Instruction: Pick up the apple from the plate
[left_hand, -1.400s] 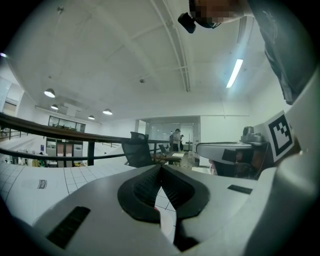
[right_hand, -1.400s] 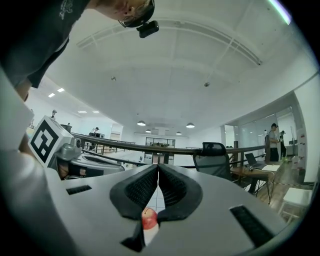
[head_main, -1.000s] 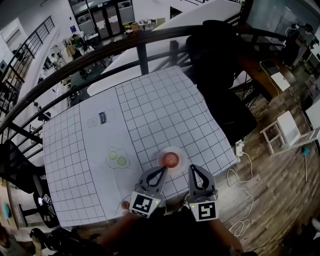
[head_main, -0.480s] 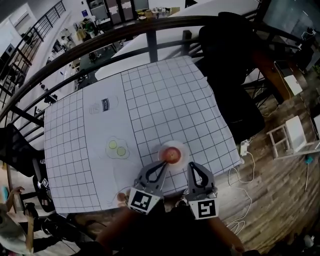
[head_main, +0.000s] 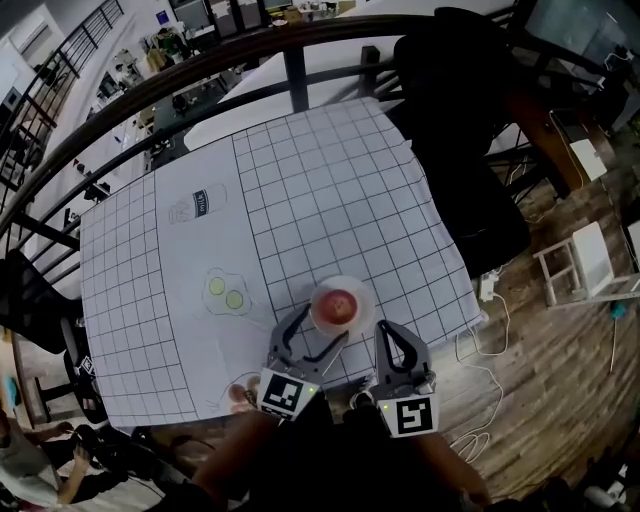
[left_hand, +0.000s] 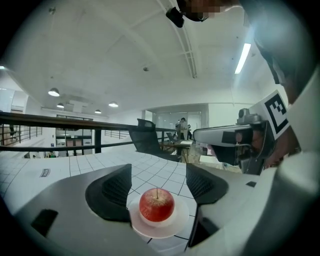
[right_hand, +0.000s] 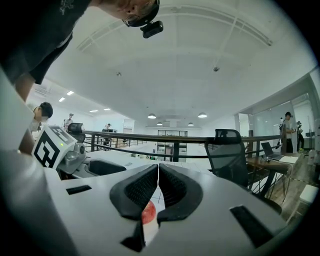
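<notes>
Left gripper: The grey left gripper with the black-and-white marker cube (head_main: 320, 330) (left_hand: 157, 175) has its jaws wide apart. They have just been opening. Nothing is squeezed between them.
Apple: The round red apple with a thin stem (head_main: 338, 304) (left_hand: 156, 204) sits just in front of the left gripper. It lines up with the gap between the jaws, a little lower than the black pads. The pads do not touch it.
Plate: The small round white plate (head_main: 364, 298) (left_hand: 181, 220) is under the apple. It rests on the white tablecloth with black squares (head_main: 330, 200), just in front of both grippers.
Right gripper: The grey right gripper (head_main: 388, 335) (right_hand: 158, 172) has its jaws pressed together and holds nothing. The apple is in front of it and a bit to its left. A bit of red shows under its closed jaws in the right gripper view.
Done: The left gripper is open and aimed at the apple.
Left to do: Almost everything, I think. The apple is not grabbed and not yet off the plate. The left gripper likely needs to go forward and a bit down, close on the apple, then lift it.
</notes>
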